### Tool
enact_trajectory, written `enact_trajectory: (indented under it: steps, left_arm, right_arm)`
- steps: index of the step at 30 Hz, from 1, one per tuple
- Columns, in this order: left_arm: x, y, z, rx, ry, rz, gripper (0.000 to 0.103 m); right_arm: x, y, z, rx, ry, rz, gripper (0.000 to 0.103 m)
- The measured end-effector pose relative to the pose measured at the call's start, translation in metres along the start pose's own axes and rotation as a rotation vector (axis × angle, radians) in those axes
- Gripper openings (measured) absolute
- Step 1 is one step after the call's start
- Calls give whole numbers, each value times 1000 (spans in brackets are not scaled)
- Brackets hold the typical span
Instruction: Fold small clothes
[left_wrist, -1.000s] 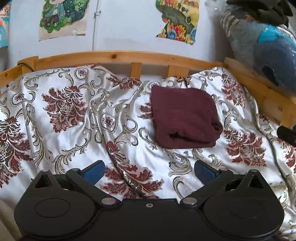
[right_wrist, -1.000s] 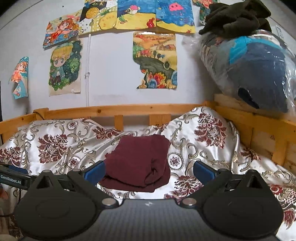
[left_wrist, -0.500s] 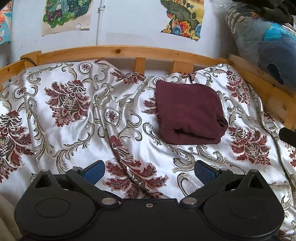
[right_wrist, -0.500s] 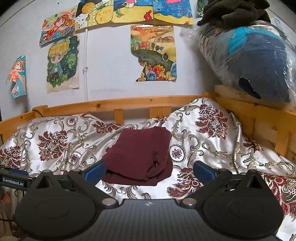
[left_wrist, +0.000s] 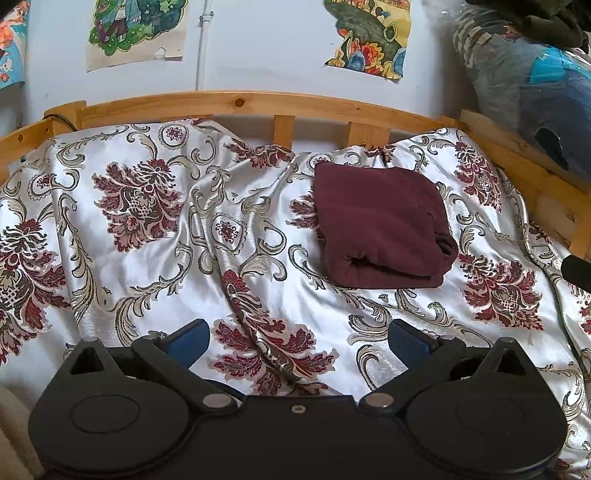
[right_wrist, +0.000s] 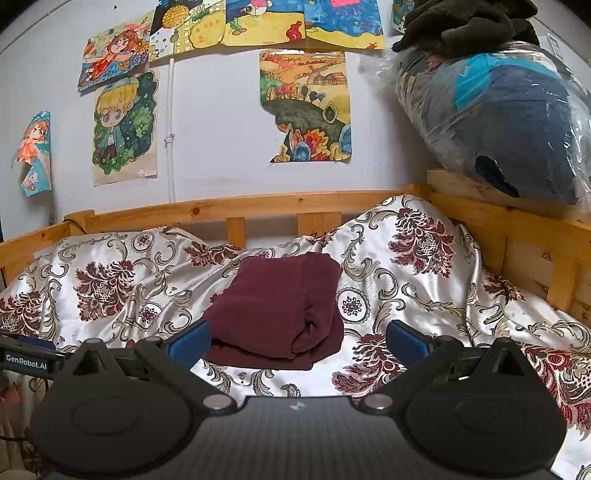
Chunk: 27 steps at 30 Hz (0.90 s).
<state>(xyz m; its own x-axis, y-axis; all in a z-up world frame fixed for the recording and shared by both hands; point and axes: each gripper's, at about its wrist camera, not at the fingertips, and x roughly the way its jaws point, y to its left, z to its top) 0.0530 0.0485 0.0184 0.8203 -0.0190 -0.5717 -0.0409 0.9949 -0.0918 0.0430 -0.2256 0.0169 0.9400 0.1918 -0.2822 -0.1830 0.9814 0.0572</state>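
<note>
While folded maroon garment lies on bedspread | both grippers' jaws spread (empty)

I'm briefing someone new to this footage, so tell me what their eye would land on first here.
First, the dark maroon folded garment, lying alone toward the back right of the silvery floral bedspread. Next, the bright cartoon drawings taped to the wall above the wooden bed rail. Both the left gripper and right gripper are open and empty, short of the garment.
</note>
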Motion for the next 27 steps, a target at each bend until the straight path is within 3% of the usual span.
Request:
enact_trajectory:
  steps: [27]
  left_arm:
    - [2,0,-2,4,2,0,102]
  right_arm:
    - [3,7,-1,-28,18,14,103]
